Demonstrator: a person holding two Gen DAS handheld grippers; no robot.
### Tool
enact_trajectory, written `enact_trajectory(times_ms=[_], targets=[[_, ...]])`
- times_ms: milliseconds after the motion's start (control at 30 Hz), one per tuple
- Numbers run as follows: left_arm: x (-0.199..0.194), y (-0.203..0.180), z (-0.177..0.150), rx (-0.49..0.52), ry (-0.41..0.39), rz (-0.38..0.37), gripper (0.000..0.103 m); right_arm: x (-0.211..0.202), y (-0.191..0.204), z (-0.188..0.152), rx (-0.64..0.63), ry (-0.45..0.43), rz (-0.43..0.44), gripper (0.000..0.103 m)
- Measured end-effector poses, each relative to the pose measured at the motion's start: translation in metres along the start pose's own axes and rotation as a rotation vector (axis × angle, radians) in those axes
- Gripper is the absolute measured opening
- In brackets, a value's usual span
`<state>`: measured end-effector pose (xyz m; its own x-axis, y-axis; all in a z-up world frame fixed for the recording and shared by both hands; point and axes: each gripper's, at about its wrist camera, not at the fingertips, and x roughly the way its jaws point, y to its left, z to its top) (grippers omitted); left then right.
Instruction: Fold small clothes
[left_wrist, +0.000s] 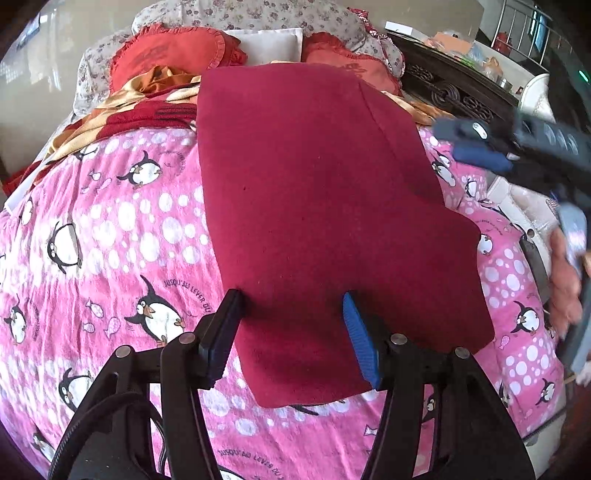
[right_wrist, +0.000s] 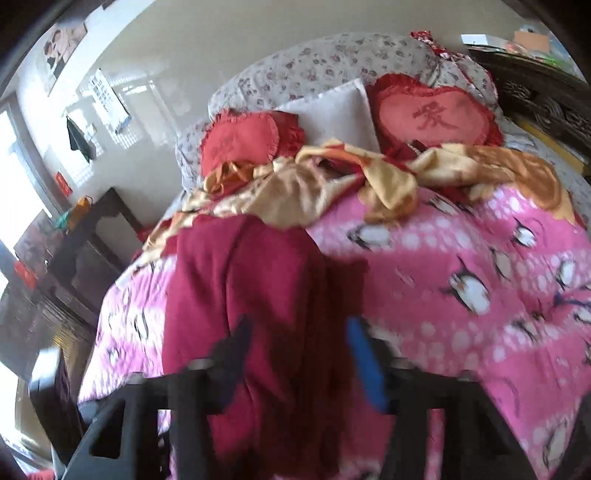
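A dark red garment (left_wrist: 317, 206) lies flat on the pink penguin bedspread (left_wrist: 122, 236). My left gripper (left_wrist: 291, 306) is open, its jaws apart over the garment's near part, holding nothing. My right gripper (left_wrist: 476, 144) shows at the right of the left wrist view, above the garment's right edge and apart from it. In the blurred right wrist view the right gripper (right_wrist: 299, 332) is open above the garment (right_wrist: 236, 288), which lies on the bedspread (right_wrist: 461, 295).
Red heart cushions (right_wrist: 432, 114), a white pillow (right_wrist: 332, 110) and a floral pillow (right_wrist: 332, 62) lie at the bed's head. A crumpled orange and red blanket (right_wrist: 325, 177) lies beyond the garment. A dark carved headboard (left_wrist: 454, 88) stands at the right.
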<state>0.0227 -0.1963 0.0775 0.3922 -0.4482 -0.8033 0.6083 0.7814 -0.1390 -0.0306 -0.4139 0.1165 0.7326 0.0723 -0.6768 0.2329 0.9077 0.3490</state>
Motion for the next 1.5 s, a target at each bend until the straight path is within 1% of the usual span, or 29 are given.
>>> enact_trajectory(times_ms=[67, 100, 133, 167, 200, 300, 333, 367, 433, 500, 567, 633, 733, 833, 867, 900, 967, 1067, 1100, 1133, 1167, 1200, 1300, 1433, 1500], targets=[[-0.001, -0.002, -0.001, -0.001, -0.002, 0.004, 0.057, 0.02, 0.005, 0.008, -0.011, 0.032, -0.002, 0.058], [-0.001, -0.002, -0.001, -0.001, -0.002, 0.007, 0.057, 0.033, 0.008, 0.011, -0.013, 0.056, 0.007, 0.053], [-0.001, -0.003, 0.0, -0.001, -0.001, 0.012, 0.057, 0.041, 0.011, 0.012, -0.015, 0.07, 0.015, 0.047], [-0.001, -0.003, 0.0, -0.003, 0.0, 0.017, 0.057, 0.048, 0.012, 0.015, -0.022, 0.077, 0.012, 0.033], [-0.002, -0.004, 0.0, -0.006, 0.001, 0.021, 0.057, 0.051, 0.015, 0.017, -0.037, 0.072, -0.005, 0.023], [-0.005, -0.005, 0.006, -0.013, -0.004, 0.025, 0.057, 0.042, 0.023, 0.029, -0.094, 0.022, -0.03, 0.014], [-0.005, -0.006, 0.008, -0.011, -0.007, 0.033, 0.06, 0.039, 0.025, 0.033, -0.118, 0.003, -0.051, 0.012], [-0.005, -0.008, 0.01, -0.008, -0.011, 0.039, 0.061, 0.038, 0.027, 0.037, -0.142, -0.009, -0.077, 0.011], [-0.001, -0.011, 0.013, -0.002, -0.018, 0.055, 0.064, 0.049, 0.029, 0.039, -0.181, -0.001, -0.136, 0.011], [0.003, -0.013, 0.013, 0.0, -0.012, 0.071, 0.065, 0.067, 0.03, 0.032, -0.229, 0.028, -0.194, 0.011], [0.005, -0.014, 0.013, 0.002, -0.021, 0.081, 0.068, 0.076, 0.03, 0.026, -0.269, 0.028, -0.229, 0.01], [0.007, -0.013, 0.013, -0.002, -0.017, 0.082, 0.068, 0.073, 0.025, 0.026, -0.245, 0.02, -0.212, 0.01], [0.009, -0.011, 0.012, -0.002, -0.004, 0.084, 0.068, 0.053, 0.022, 0.03, -0.184, 0.001, -0.157, 0.011], [0.011, -0.009, 0.011, -0.008, 0.0, 0.082, 0.068, 0.021, 0.033, 0.025, -0.192, -0.013, -0.111, 0.017], [0.011, -0.009, 0.011, -0.01, -0.001, 0.081, 0.068, 0.012, 0.037, 0.021, -0.203, -0.017, -0.097, 0.024], [0.011, -0.009, 0.011, -0.01, -0.002, 0.081, 0.068, 0.006, 0.041, 0.017, -0.208, -0.017, -0.079, 0.034], [0.011, -0.01, 0.011, -0.007, -0.002, 0.086, 0.068, -0.005, 0.048, 0.003, -0.216, -0.006, -0.041, 0.04], [0.011, -0.011, 0.011, -0.01, 0.0, 0.09, 0.068, -0.004, 0.054, -0.015, -0.235, 0.03, -0.022, 0.04], [0.011, -0.011, 0.011, -0.011, 0.0, 0.092, 0.068, 0.003, 0.053, -0.021, -0.253, 0.053, -0.048, 0.04], [0.011, -0.012, 0.011, -0.011, 0.0, 0.094, 0.068, 0.01, 0.05, -0.026, -0.266, 0.07, -0.103, 0.038], [0.011, -0.012, 0.011, -0.009, 0.002, 0.093, 0.068, 0.023, 0.042, -0.032, -0.27, 0.092, -0.182, 0.034], [0.011, -0.014, 0.011, -0.005, 0.006, 0.093, 0.069, 0.029, 0.034, -0.035, -0.254, 0.099, -0.184, 0.034], [0.012, -0.018, 0.01, 0.017, 0.016, 0.112, 0.069, 0.034, 0.016, -0.038, -0.166, 0.101, -0.126, 0.035], [0.011, -0.015, 0.01, 0.001, 0.018, 0.107, 0.069, 0.02, 0.024, -0.036, -0.182, 0.091, -0.138, 0.034], [0.011, -0.012, 0.011, -0.012, 0.019, 0.098, 0.069, 0.006, 0.03, -0.037, -0.176, 0.062, -0.135, 0.034]])
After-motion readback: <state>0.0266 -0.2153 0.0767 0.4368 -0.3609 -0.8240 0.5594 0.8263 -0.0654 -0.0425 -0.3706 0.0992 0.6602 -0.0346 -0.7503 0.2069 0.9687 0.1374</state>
